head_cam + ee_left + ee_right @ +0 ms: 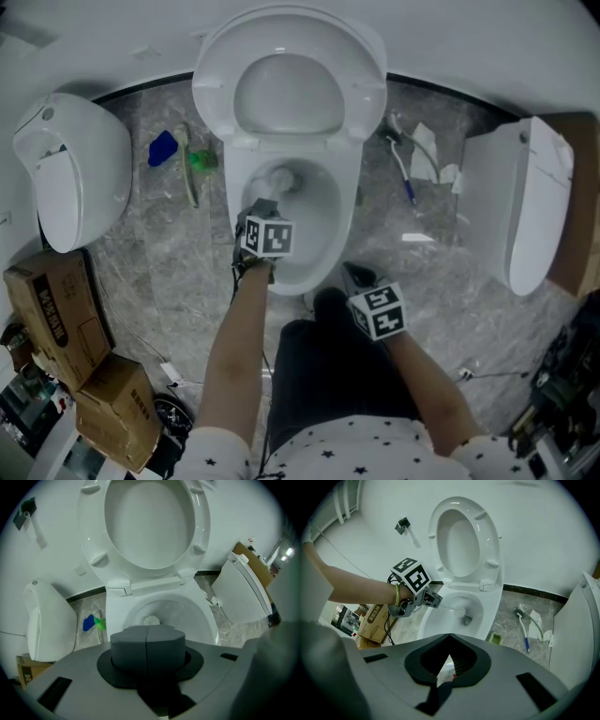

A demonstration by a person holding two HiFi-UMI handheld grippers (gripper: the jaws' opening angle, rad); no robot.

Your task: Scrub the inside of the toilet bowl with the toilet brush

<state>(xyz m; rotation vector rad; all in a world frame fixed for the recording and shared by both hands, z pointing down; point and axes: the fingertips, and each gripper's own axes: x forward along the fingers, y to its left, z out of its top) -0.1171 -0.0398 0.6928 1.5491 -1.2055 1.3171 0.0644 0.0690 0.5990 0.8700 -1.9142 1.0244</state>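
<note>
The white toilet bowl (345,214) stands with its seat and lid (291,56) raised. My left gripper (263,206) hovers over the bowl's near rim, shut on the thin white handle (449,606) of the toilet brush. The brush head (279,178) sits low in the bowl near the drain; it also shows in the left gripper view (151,619) and the right gripper view (461,612). In the left gripper view the two grey pads (136,644) meet and hide the handle. My right gripper (358,275) hangs open and empty in front of the bowl, above my knee.
White toilet fixtures stand on the floor at left (75,169) and right (525,206). A blue and green item (164,148) lies left of the bowl, a second brush with a blue handle (405,178) right of it. Cardboard boxes (56,309) sit at the lower left.
</note>
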